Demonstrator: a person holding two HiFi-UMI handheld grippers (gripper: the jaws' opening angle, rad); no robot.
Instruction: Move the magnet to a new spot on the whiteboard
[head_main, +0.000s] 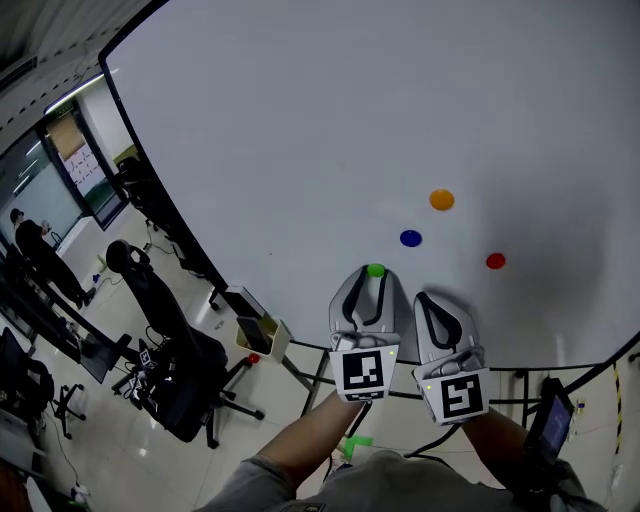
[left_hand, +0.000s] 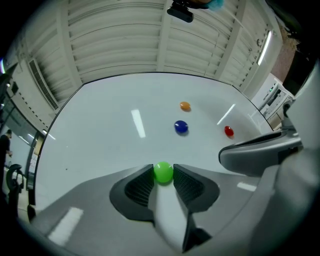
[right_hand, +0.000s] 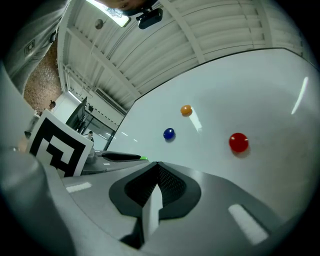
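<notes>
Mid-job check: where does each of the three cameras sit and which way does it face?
Head view: on the person's head, facing forward and down at the whiteboard; the forearms, left gripper and right gripper show.
Left gripper view: on the left gripper, looking along its jaws, shut on the green magnet, toward the board; right gripper at right.
Right gripper view: on the right gripper, along its shut, empty jaws toward the board; the left gripper's marker cube shows.
Shared by all: the orange magnet, blue magnet and red magnet.
</notes>
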